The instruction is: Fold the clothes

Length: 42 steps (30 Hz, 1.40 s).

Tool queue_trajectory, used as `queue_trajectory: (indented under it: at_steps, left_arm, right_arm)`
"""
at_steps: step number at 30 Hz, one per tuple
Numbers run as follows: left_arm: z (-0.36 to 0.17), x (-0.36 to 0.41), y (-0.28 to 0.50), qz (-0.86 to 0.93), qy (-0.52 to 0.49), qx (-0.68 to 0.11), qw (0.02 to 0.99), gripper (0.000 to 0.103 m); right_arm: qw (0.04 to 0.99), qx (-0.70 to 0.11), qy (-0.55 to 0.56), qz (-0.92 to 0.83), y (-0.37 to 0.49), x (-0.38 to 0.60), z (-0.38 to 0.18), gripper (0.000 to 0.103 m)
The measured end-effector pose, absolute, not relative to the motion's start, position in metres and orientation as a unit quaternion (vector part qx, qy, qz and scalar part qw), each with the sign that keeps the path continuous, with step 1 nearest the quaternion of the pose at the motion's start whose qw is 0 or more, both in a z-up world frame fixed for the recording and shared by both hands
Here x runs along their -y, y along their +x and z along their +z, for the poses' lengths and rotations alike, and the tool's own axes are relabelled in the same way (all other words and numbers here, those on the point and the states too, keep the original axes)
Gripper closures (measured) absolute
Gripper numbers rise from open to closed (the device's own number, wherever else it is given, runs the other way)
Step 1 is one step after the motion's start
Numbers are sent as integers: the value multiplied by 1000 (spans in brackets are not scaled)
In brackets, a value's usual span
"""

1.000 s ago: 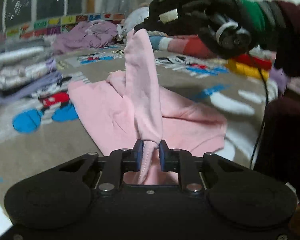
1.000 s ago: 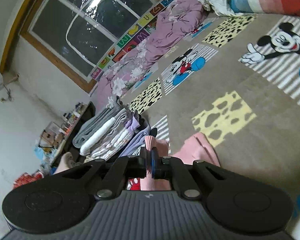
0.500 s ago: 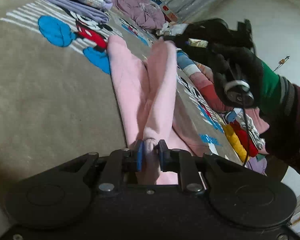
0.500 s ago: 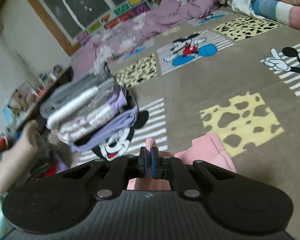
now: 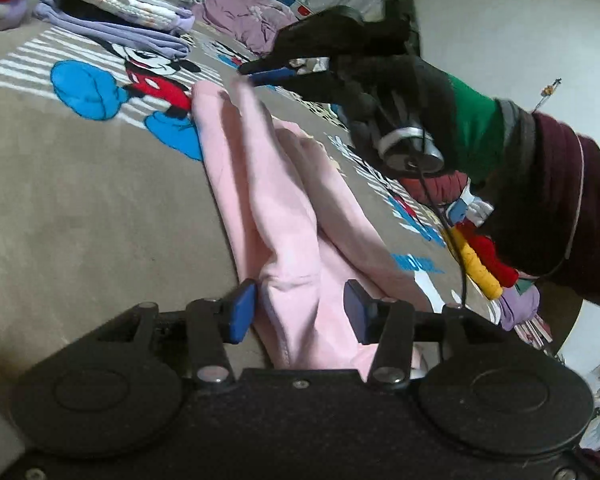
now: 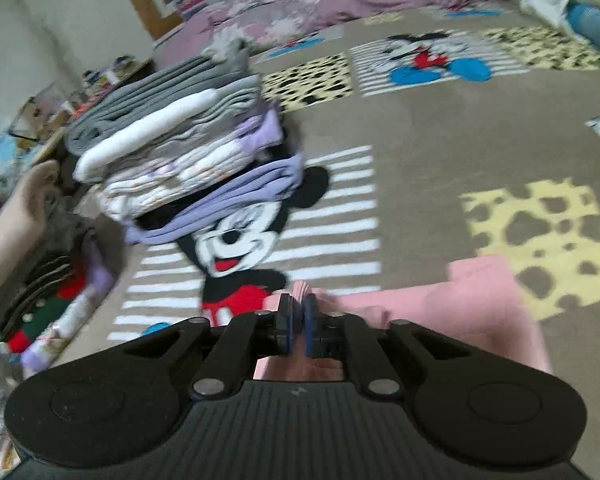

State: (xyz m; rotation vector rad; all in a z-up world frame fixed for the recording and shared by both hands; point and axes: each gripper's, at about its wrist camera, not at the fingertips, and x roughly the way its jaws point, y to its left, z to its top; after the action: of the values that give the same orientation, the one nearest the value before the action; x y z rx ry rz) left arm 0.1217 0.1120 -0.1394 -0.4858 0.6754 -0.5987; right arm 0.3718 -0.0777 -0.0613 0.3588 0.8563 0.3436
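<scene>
While the left hand-held gripper is opening around the pink garment, the right hand-held gripper is seen opening too, pink cloth between its pads.

Lots of bare rug ahead to pass, but blocked on the left by a tall clothes stack.

The pink garment was soft, matt knit cloth with stitched seams. The cartoon-printed carpet looked short-piled and dull. The left gripper had matt black plastic arms, blue rubbery pads and shiny metal screws. The folded stack, far left, was matt cloth.
</scene>
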Motion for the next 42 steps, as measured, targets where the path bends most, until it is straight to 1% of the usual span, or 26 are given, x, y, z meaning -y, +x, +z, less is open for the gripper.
queue_trajectory:
  at_steps: [1, 4, 5, 6, 8, 10, 13, 20, 21, 22, 23, 26, 27, 28, 30, 35, 37, 40, 42]
  left_arm:
    - [-138, -113, 122, -282, -231, -321, 874, 56]
    - [-139, -122, 128, -272, -244, -315, 876, 56]
    - [-139, -122, 128, -272, -249, -313, 875, 56]
    - [-138, -120, 128, -272, -252, -312, 875, 56]
    - [-137, -122, 129, -271, -254, -313, 874, 58]
    - [-139, -121, 132, -264, -253, -320, 874, 73]
    - [-145, -122, 139, -251, -252, -333, 874, 79]
    - [-144, -124, 133, -257, -260, -329, 871, 82]
    - [-143, -124, 134, -259, -260, -326, 871, 83]
    - [-140, -124, 132, -261, -259, -320, 873, 84]
    - [-137, -124, 129, -265, -258, -313, 875, 84]
    - [-132, -122, 130, -277, -257, -301, 876, 84]
    - [-133, -121, 132, -281, -259, -304, 873, 85]
    - [-135, -119, 134, -280, -257, -314, 870, 89]
    - [-140, -116, 138, -276, -258, -329, 865, 89]
    - [-149, -119, 141, -279, -304, -340, 845, 89]
    - [-151, -120, 142, -272, -312, -345, 843, 89]
    - [-149, -125, 135, -272, -331, -327, 843, 89]
    - [-153, -125, 135, -258, -329, -343, 841, 89]
  right_arm:
    - [877, -412, 175, 173, 373, 77, -62, 87]
    - [883, -380, 202, 188, 365, 98, -51, 73]
    - [887, -372, 201, 186, 363, 106, -48, 64]
    - [891, -365, 199, 185, 360, 113, -46, 62]
    - [891, -370, 182, 189, 359, 122, -49, 62]
    - [886, -385, 171, 192, 362, 124, -56, 62]
    - [884, -397, 151, 196, 363, 122, -68, 62]
    - [878, -400, 149, 216, 365, 118, -91, 63]
    - [877, -399, 150, 223, 365, 117, -93, 66]
    - [876, -398, 149, 229, 365, 116, -95, 73]
    - [874, -400, 146, 234, 365, 113, -95, 94]
    - [876, -390, 151, 241, 361, 115, -92, 94]
    - [879, -380, 155, 244, 358, 117, -90, 94]
    - [881, -371, 162, 246, 355, 119, -86, 94]
    - [884, -358, 168, 248, 351, 125, -80, 94]
    - [890, -343, 165, 253, 348, 128, -69, 94]
    - [891, -341, 162, 253, 349, 127, -67, 94]
    - [893, -341, 147, 254, 352, 121, -66, 94]
    - [893, -343, 140, 254, 354, 116, -68, 94]
